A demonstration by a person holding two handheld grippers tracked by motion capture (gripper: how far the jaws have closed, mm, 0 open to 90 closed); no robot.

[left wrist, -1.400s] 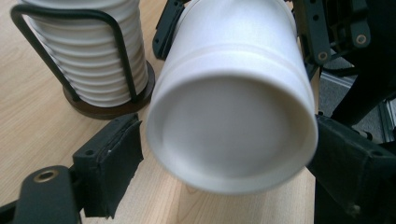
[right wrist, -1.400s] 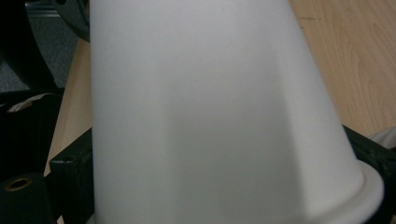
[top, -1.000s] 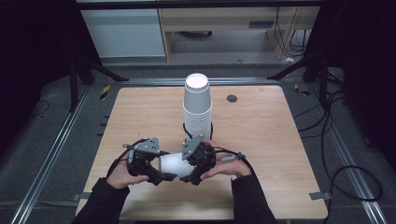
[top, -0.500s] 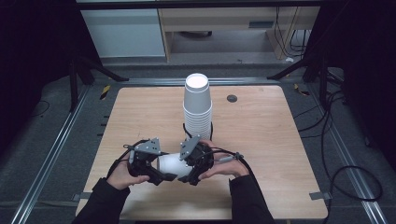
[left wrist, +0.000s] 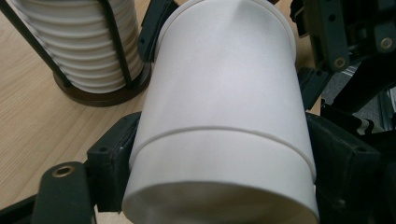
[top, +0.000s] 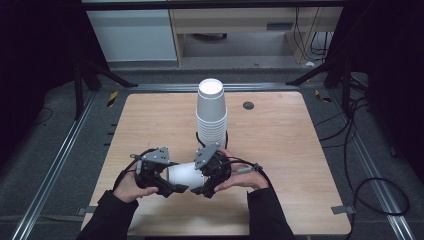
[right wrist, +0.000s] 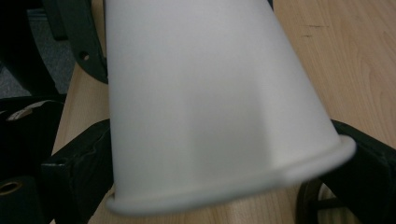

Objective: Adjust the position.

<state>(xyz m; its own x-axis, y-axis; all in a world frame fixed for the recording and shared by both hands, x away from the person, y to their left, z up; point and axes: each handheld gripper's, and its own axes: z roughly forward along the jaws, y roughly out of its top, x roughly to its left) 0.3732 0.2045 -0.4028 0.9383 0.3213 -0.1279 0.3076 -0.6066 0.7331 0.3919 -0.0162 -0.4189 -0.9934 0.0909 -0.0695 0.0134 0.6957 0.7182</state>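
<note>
You are holding one white cup (top: 184, 175) on its side between the two grippers, low over the near edge of the table (top: 280, 145), just in front of the stack (top: 211, 112) in its wire holder. The left gripper (top: 172, 187) is clamping the base end, its jaws closed against both walls. The right gripper (top: 207, 189) is pinching near the rim, likewise closed on the cup. The cup looks light, thin and easily crushed, so you are best gripping gently at the stiffer rolled rim or the base band. No brand, label or writing is showing anywhere.
</note>
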